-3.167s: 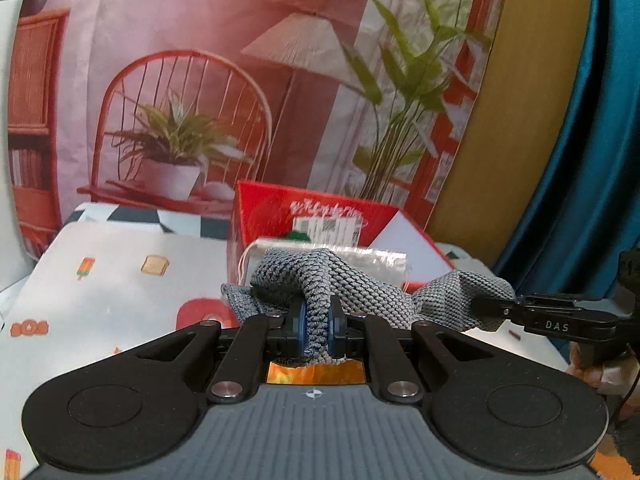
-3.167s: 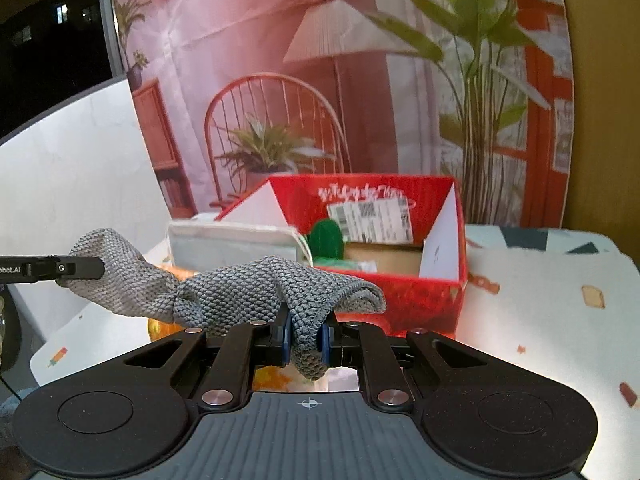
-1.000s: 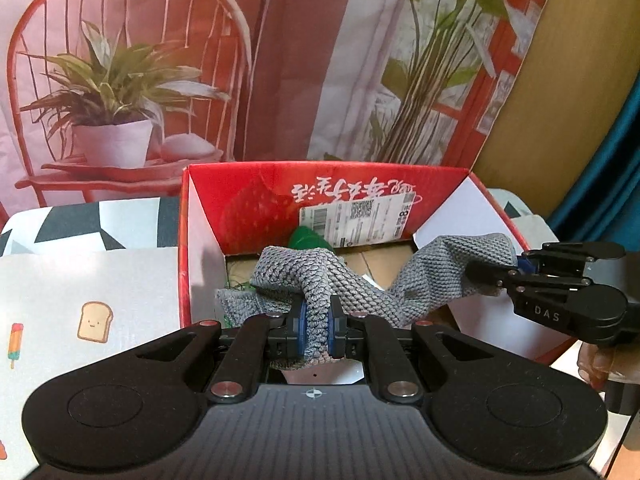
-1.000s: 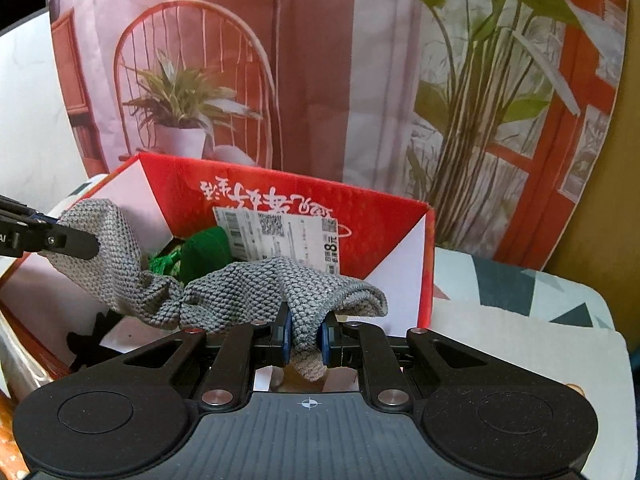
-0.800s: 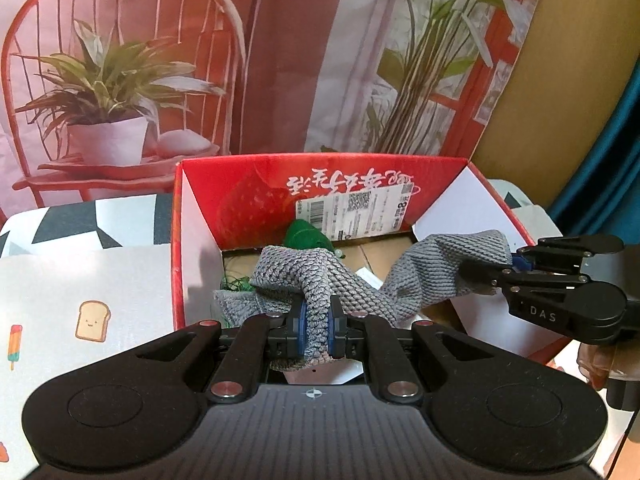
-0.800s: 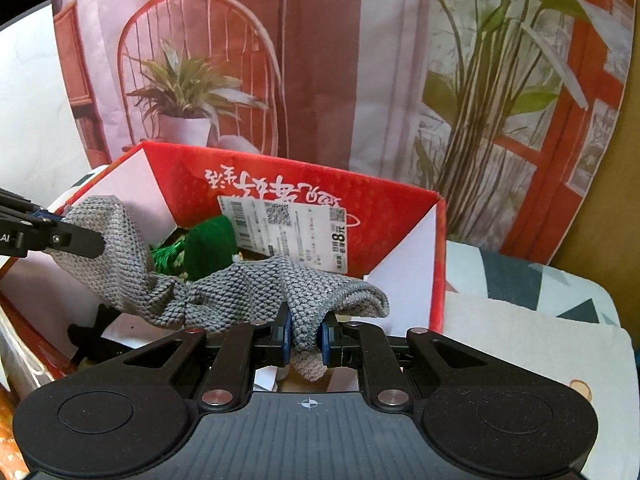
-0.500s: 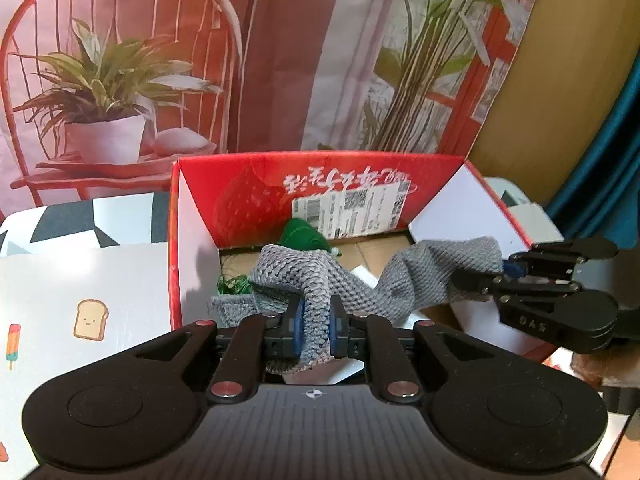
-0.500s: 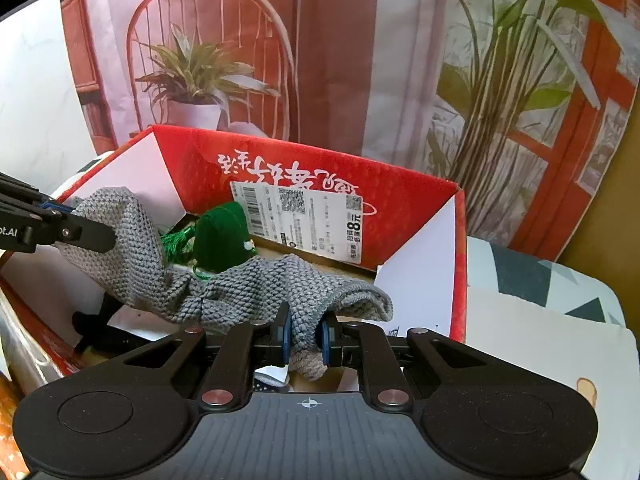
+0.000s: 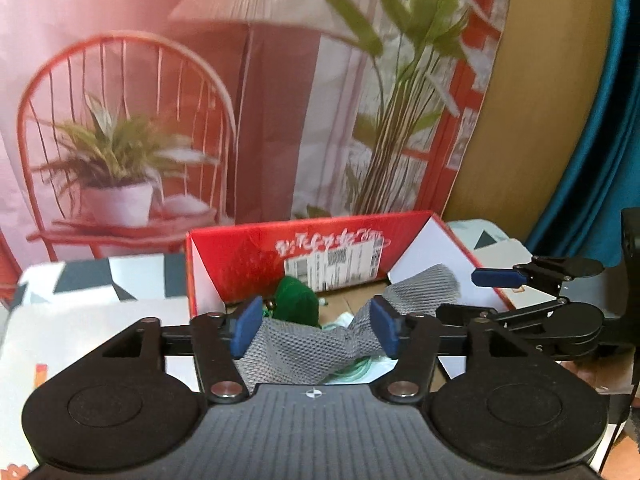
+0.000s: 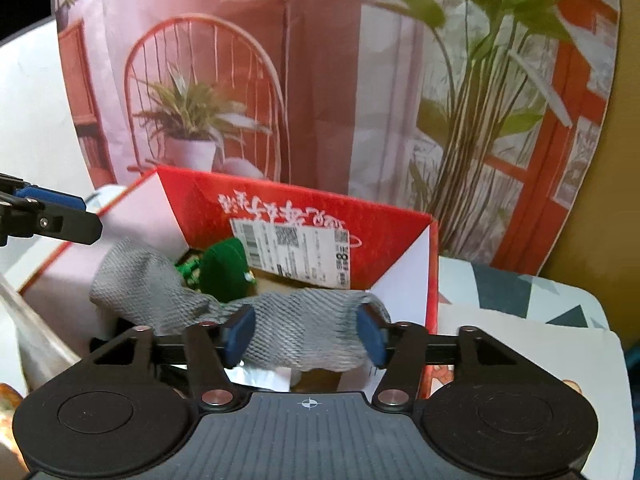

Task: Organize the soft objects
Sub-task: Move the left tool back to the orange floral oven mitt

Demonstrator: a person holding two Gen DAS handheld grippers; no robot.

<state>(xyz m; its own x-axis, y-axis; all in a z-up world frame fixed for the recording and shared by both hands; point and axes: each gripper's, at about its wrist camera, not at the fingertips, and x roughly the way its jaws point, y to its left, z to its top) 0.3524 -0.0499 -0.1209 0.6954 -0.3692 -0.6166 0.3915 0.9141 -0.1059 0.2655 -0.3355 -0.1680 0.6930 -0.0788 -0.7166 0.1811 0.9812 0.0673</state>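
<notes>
Both grippers hung over the red cardboard box [image 9: 224,276], and each had just been opening its jaws. The left gripper [image 9: 314,330] stood released, its blue fingers [image 9: 245,326] wide apart, with the grey knitted cloth [image 9: 304,354] lying loose between them, and no pad pressed on it. The right gripper [image 10: 306,334] was likewise released, one end of the same cloth sagging between its spread fingers [image 10: 370,338]. The cloth stretched across the inside of the box, draped over what lay there, one end leaning near the white flap [image 10: 132,216]. A green knitted item [image 10: 222,266] sat behind it, below the shipping label [image 10: 292,246] on the back wall. The box stood on the patterned counter [image 10: 520,344] before a printed backdrop [image 9: 280,100].
</notes>
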